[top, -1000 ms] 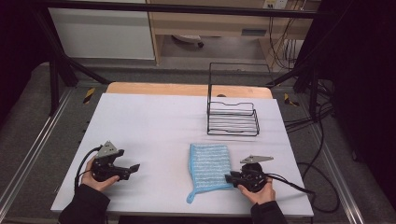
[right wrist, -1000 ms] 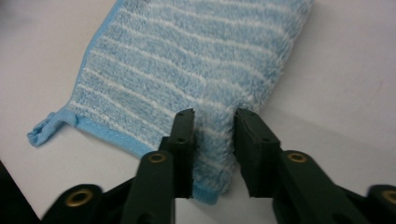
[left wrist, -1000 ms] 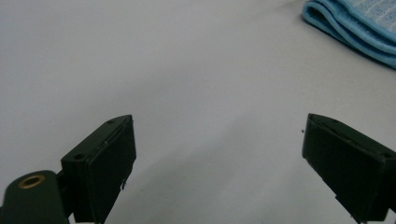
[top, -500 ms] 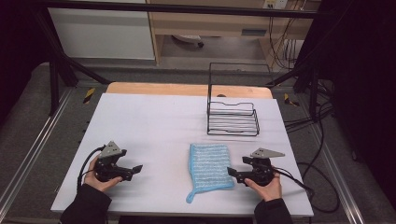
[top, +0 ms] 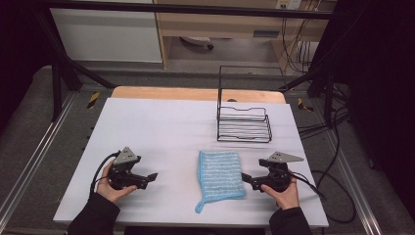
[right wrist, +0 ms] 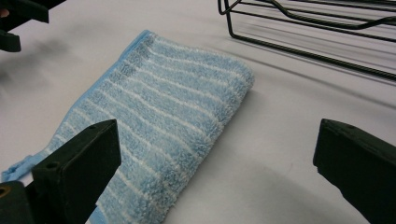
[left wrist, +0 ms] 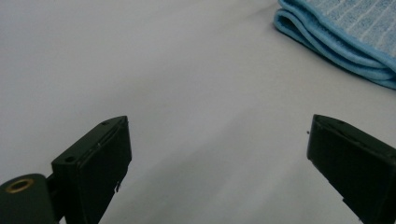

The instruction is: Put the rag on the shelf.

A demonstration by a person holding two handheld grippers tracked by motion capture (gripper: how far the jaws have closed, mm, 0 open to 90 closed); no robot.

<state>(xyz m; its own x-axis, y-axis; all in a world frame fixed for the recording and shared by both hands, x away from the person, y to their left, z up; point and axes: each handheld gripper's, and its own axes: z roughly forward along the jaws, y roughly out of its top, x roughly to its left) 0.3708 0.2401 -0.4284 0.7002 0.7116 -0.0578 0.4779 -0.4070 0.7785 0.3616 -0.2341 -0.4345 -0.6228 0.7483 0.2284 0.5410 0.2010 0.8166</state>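
Observation:
A folded blue striped towel [top: 220, 175] lies flat on the white table [top: 161, 132], front centre, with a small loop at its near corner. In the right gripper view the towel [right wrist: 168, 112] lies just ahead of the jaws. My right gripper [top: 246, 178] sits just right of the towel, open, pointing left at it, nothing held. My left gripper [top: 151, 177] rests on the table to the left of the towel, open and empty, pointing right. The towel's edge [left wrist: 336, 37] shows at the top right of the left gripper view.
A black wire basket [top: 243, 122] with a tall frame stands behind the towel toward the back right; its lower wires [right wrist: 308, 28] cross the top of the right gripper view. Cables [top: 323, 147] hang off the table's right side.
Both grippers have moved slightly away from me. The right gripper has risen from the front edge to beside the towel. The towel has not moved.

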